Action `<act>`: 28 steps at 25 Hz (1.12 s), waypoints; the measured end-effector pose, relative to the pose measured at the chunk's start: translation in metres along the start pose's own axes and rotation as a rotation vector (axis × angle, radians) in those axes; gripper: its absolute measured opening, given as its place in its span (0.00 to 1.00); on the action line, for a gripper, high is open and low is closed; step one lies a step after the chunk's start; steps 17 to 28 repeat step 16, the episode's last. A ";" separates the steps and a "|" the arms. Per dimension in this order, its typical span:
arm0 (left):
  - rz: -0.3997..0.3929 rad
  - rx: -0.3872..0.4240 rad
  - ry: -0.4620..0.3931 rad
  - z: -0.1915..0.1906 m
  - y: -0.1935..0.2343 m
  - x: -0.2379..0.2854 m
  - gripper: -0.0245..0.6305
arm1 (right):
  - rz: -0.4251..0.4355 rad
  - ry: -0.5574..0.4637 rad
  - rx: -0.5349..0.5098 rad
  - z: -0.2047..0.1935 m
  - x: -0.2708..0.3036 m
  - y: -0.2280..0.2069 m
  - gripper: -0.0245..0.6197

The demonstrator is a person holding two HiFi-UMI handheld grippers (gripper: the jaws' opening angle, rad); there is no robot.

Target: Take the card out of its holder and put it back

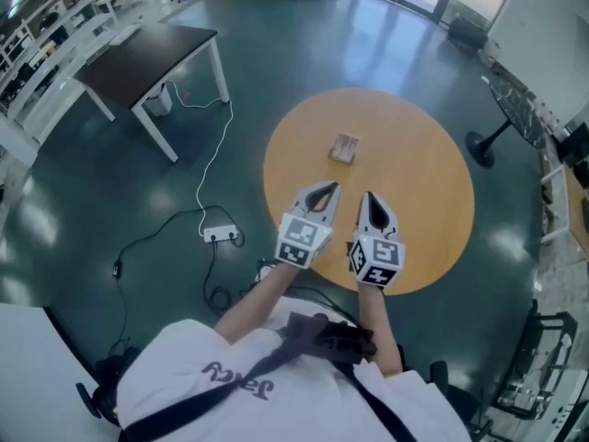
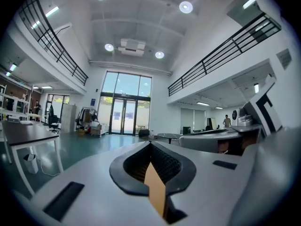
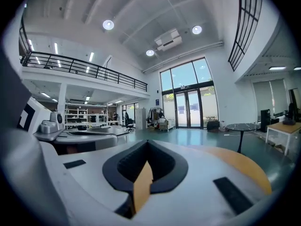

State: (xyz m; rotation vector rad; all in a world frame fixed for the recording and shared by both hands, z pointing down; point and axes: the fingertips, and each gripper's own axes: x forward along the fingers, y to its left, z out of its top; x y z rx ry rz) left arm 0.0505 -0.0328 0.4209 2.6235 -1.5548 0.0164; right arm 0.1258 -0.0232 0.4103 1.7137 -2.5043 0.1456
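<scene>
Nearest the camera, in the head view: two bare forearms, one gripper in each hand.

Just beyond, over the near part of the round wooden counter (image 1: 433, 201):
- left gripper (image 1: 331, 188), fingers together, clamped on nothing. Confirmed in the left gripper view, with the tips met and no object between them.
- right gripper (image 1: 368, 195), close beside the left but apart from it. Fingers likewise together and empty, as seen in the right gripper view.
- both aimed forward across the hall, not down at the work.

Farther on, near the middle of the counter and well apart from both grippers: card holder (image 1: 343, 147), a small pale block. Too small to tell whether the card stands in it. No card seen loose on the counter or in either gripper.

Judged progress: no step in hand. Either not yet begun or already complete; cannot be told from these views. If not begun, all steps left: approach, pull card, reinsert.

Beyond the counter, on the floor: power strip (image 1: 221, 235) with white cable, then a dark rectangular table (image 1: 147, 58).
</scene>
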 end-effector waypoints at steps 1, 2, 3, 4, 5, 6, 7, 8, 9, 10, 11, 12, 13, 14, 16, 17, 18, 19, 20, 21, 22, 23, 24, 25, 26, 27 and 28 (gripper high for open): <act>0.006 0.002 0.004 -0.003 -0.002 -0.003 0.06 | 0.007 0.002 -0.001 -0.002 -0.003 0.001 0.07; 0.012 0.000 0.009 -0.006 -0.001 -0.005 0.06 | 0.013 0.003 -0.002 -0.004 -0.006 0.003 0.07; 0.018 -0.005 0.018 -0.009 -0.001 -0.008 0.06 | 0.020 0.003 -0.003 -0.004 -0.008 0.006 0.07; 0.021 -0.009 0.027 -0.012 -0.001 -0.011 0.06 | 0.027 0.003 -0.001 -0.004 -0.011 0.008 0.07; 0.020 -0.011 0.035 -0.015 -0.003 -0.013 0.06 | 0.035 0.000 0.004 -0.004 -0.013 0.009 0.07; 0.015 -0.008 0.041 -0.016 -0.005 -0.013 0.06 | 0.043 -0.007 0.012 -0.003 -0.014 0.009 0.07; 0.007 -0.005 0.044 -0.017 -0.008 -0.012 0.06 | 0.050 -0.016 0.019 -0.001 -0.014 0.008 0.07; -0.001 -0.001 0.045 -0.018 -0.011 -0.010 0.06 | 0.054 -0.023 0.024 0.000 -0.014 0.006 0.07; -0.008 0.000 0.045 -0.018 -0.014 -0.009 0.06 | 0.054 -0.026 0.026 0.000 -0.015 0.004 0.07; -0.014 0.001 0.047 -0.019 -0.017 -0.007 0.06 | 0.052 -0.024 0.028 0.000 -0.015 0.001 0.07; -0.019 0.002 0.052 -0.020 -0.019 -0.006 0.06 | 0.050 -0.021 0.031 -0.001 -0.016 -0.001 0.07; -0.022 0.004 0.059 -0.022 -0.022 -0.005 0.06 | 0.048 -0.019 0.036 -0.002 -0.016 -0.003 0.07; -0.025 0.007 0.067 -0.024 -0.023 -0.005 0.06 | 0.047 -0.017 0.041 -0.003 -0.016 -0.004 0.07; -0.026 0.009 0.075 -0.027 -0.024 -0.005 0.06 | 0.046 -0.016 0.046 -0.004 -0.016 -0.005 0.07; -0.029 0.011 0.088 -0.032 -0.025 -0.005 0.06 | 0.047 -0.016 0.055 -0.005 -0.016 -0.005 0.07; -0.029 0.011 0.088 -0.032 -0.025 -0.005 0.06 | 0.047 -0.016 0.055 -0.005 -0.016 -0.005 0.07; -0.029 0.011 0.088 -0.032 -0.025 -0.005 0.06 | 0.047 -0.016 0.055 -0.005 -0.016 -0.005 0.07; -0.029 0.011 0.088 -0.032 -0.025 -0.005 0.06 | 0.047 -0.016 0.055 -0.005 -0.016 -0.005 0.07; -0.029 0.011 0.088 -0.032 -0.025 -0.005 0.06 | 0.047 -0.016 0.055 -0.005 -0.016 -0.005 0.07; -0.029 0.011 0.088 -0.032 -0.025 -0.005 0.06 | 0.047 -0.016 0.055 -0.005 -0.016 -0.005 0.07; -0.029 0.011 0.088 -0.032 -0.025 -0.005 0.06 | 0.047 -0.016 0.055 -0.005 -0.016 -0.005 0.07; -0.029 0.011 0.088 -0.032 -0.025 -0.005 0.06 | 0.047 -0.016 0.055 -0.005 -0.016 -0.005 0.07; -0.029 0.011 0.088 -0.032 -0.025 -0.005 0.06 | 0.047 -0.016 0.055 -0.005 -0.016 -0.005 0.07; -0.029 0.011 0.088 -0.032 -0.025 -0.005 0.06 | 0.047 -0.016 0.055 -0.005 -0.016 -0.005 0.07; -0.029 0.011 0.088 -0.032 -0.025 -0.005 0.06 | 0.047 -0.016 0.055 -0.005 -0.016 -0.005 0.07; -0.029 0.011 0.088 -0.032 -0.025 -0.005 0.06 | 0.047 -0.016 0.055 -0.005 -0.016 -0.005 0.07; -0.029 0.011 0.088 -0.032 -0.025 -0.005 0.06 | 0.047 -0.016 0.055 -0.005 -0.016 -0.005 0.07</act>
